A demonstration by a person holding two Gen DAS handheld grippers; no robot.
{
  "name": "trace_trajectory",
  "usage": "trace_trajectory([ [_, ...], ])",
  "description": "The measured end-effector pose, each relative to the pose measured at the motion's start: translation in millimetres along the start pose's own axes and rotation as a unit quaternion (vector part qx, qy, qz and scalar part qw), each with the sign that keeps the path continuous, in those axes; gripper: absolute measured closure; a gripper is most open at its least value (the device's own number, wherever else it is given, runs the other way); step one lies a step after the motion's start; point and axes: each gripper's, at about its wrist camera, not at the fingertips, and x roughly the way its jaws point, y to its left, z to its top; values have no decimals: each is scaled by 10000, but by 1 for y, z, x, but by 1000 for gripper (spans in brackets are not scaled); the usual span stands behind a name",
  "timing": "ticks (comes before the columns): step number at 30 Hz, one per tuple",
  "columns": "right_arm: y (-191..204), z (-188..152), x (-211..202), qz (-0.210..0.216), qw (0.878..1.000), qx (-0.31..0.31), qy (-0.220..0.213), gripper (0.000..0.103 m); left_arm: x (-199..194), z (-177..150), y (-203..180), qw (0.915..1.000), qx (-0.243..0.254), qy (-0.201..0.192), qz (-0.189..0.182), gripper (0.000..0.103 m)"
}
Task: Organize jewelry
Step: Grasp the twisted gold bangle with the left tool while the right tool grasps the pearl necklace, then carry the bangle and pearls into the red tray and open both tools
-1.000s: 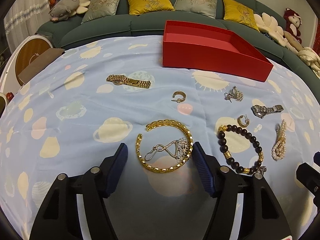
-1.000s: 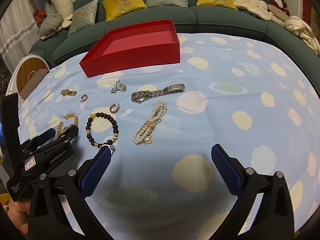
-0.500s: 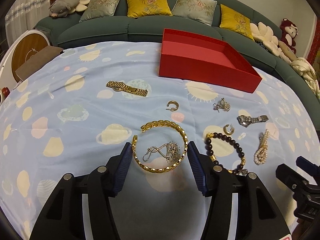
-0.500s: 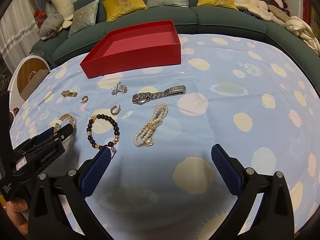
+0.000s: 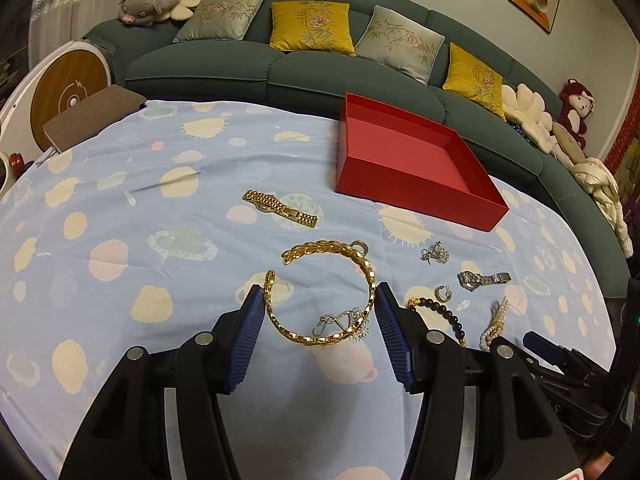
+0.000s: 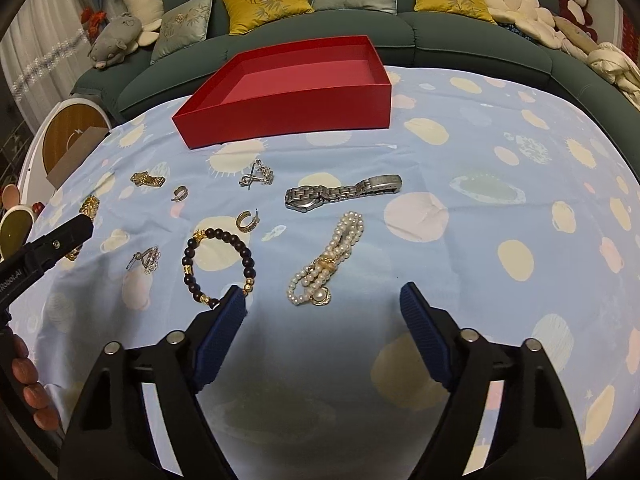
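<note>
Against the frames a second before, the gold bangle (image 5: 320, 292) had left the cloth and sat higher in the left wrist view, its top edge now overlapping a small hoop earring at 1 o'clock; the silver earring (image 5: 342, 322) that had lain inside its ring stayed on the cloth. The right gripper's (image 6: 322, 306) blue pads stood much nearer each other than before.

The left gripper (image 5: 320, 308) pinched the bangle across its width, one pad on each side. The right gripper's jaws were closing with nothing between them, the pearl bracelet (image 6: 326, 258) lying just ahead at 12 o'clock and the dark bead bracelet (image 6: 218, 258) at 10 o'clock, by the left pad.

The desk (image 6: 500, 152) wore a pale blue cloth with planets. The red box (image 6: 288, 96) sat at its far edge, a gold watch (image 5: 280, 208) and a silver watch (image 6: 340, 192) nearer. A green sofa (image 5: 200, 68) with cushions curved behind.
</note>
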Motion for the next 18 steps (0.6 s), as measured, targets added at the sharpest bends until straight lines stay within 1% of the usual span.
trace_trajectory([
  [3,-4,4,8,-50,9999,123,26,37,-3,0,3,10000,18,-16,15,49],
  [6,-6,7,17,-6,9997,240,85,40,-4,-1,7,10000,33,-36,43,49],
  [9,-3,8,22,-51,9998,202,70,43,-6,0,13,10000,-17,-49,45,49],
  [11,-2,8,23,-89,9998,144,49,52,-7,0,16,10000,-33,-49,41,49],
  [12,-2,8,23,-103,9999,130,25,55,-7,0,17,10000,-37,-50,50,49],
  [13,-2,9,24,-96,9999,124,19,63,-8,0,18,10000,-40,-55,49,49],
  [14,-3,9,24,-94,9999,121,8,68,-8,0,19,10000,-32,-56,57,49],
  [15,-4,9,24,-97,9999,126,10,71,-8,-1,20,10000,-25,-55,75,49],
  [17,-6,9,23,-79,9999,153,9,81,-7,-2,21,10000,-30,-37,70,49],
  [18,-8,9,23,-58,9998,175,5,82,-7,-2,21,10000,-33,-23,65,49],
])
